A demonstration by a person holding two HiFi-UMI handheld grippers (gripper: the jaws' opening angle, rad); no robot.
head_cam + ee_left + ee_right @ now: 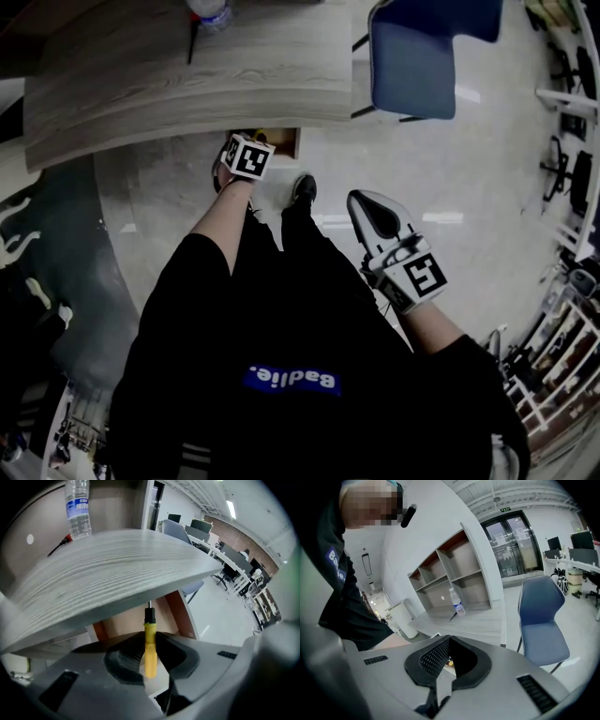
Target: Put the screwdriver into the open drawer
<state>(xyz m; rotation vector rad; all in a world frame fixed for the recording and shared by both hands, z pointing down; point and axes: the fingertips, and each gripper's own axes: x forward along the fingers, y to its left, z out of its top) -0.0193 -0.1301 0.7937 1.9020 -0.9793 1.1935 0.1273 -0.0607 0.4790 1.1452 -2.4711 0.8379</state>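
My left gripper [150, 641] is shut on the screwdriver [150, 648], its jaws pinching the yellow handle. The black collar and metal shaft stick out past the fingertips toward the open drawer [171, 613], whose brown wooden inside shows under the desk edge. In the head view the left gripper's marker cube [247, 157] hangs just in front of the drawer [284, 142] and hides the jaws and the tool. My right gripper [359, 199] is held apart at the right, over the floor. Its fingertips meet with nothing between them, so the right gripper [449, 640] is shut.
The grey wooden desk [187, 84] overhangs the drawer. A water bottle [78, 508] and a thin red-and-black tool [60, 544] stand on it. A blue chair [427, 52] stands right of the desk. The person's shoe [303, 189] is on the floor below the drawer.
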